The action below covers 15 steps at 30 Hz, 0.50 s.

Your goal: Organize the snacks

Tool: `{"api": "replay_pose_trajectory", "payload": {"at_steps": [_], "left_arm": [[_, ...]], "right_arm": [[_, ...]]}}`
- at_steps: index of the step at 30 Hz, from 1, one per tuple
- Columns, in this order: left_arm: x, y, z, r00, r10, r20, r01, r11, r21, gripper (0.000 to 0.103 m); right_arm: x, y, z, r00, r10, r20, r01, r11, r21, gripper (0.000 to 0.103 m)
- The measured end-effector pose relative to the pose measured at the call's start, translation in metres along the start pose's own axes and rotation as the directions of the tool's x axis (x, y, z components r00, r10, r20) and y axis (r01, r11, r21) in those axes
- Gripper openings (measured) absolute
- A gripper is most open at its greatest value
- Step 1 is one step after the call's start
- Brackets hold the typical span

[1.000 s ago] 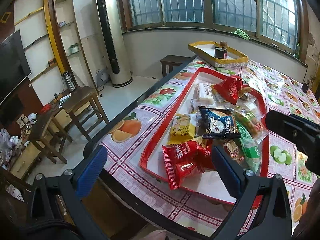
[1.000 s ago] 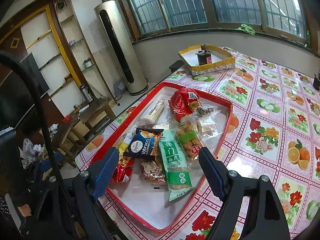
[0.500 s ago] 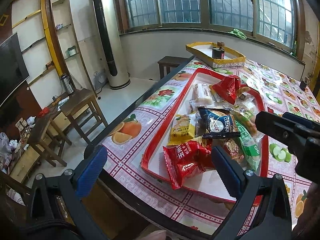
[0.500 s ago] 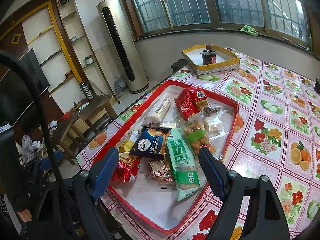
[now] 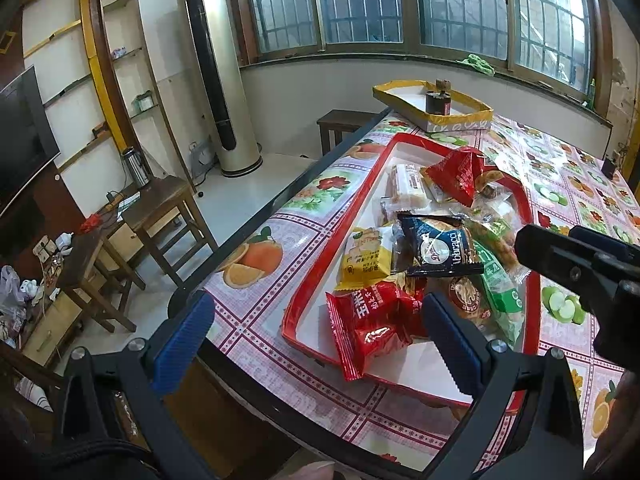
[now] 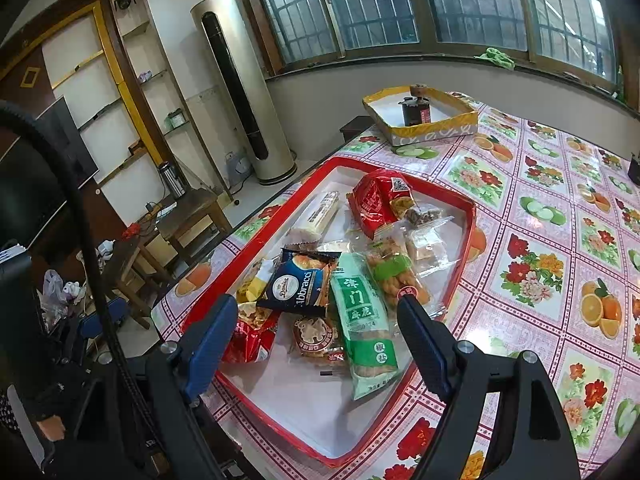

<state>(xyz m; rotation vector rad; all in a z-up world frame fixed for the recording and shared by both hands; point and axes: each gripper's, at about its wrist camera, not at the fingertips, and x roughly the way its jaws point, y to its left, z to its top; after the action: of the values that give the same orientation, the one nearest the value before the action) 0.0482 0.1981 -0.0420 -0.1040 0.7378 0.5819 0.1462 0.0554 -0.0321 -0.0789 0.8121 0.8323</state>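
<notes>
A red-rimmed tray (image 6: 460, 280) (image 5: 316, 280) on the fruit-print table holds several snack packets: a long green pack (image 6: 362, 320), a dark blue biscuit pack (image 6: 298, 284) (image 5: 438, 246), a red pouch (image 6: 378, 200) (image 5: 456, 178), a red packet (image 5: 372, 324) at the near corner, a yellow one (image 5: 364, 258). My left gripper (image 5: 316, 336) hangs open over the tray's near left corner, holding nothing. My right gripper (image 6: 316, 336) is open above the tray's near end, empty. The right gripper's body (image 5: 580, 264) shows at the right of the left wrist view.
A yellow-rimmed box (image 6: 420, 116) (image 5: 432, 106) with a dark can inside sits at the table's far end. Left of the table stand wooden stools (image 5: 160, 216), a tall air conditioner (image 5: 218, 80) and shelves. The table edge (image 5: 280, 200) runs diagonally.
Both grippers have edged slightly forward and closer to the tray. The right gripper's body has moved further into the left wrist view. Nothing was grasped.
</notes>
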Motion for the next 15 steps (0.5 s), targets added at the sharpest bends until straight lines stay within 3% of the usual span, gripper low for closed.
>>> {"api": "replay_pose_trajectory", "payload": {"at_steps": [15], "left_arm": [[-0.0011, -0.0018, -0.0009, 1.0, 0.014, -0.005, -0.013, 1.0, 0.015, 0.103]], "right_arm": [[-0.001, -0.0025, 0.0017, 1.0, 0.007, 0.003, -0.007, 1.0, 0.018, 0.082]]}}
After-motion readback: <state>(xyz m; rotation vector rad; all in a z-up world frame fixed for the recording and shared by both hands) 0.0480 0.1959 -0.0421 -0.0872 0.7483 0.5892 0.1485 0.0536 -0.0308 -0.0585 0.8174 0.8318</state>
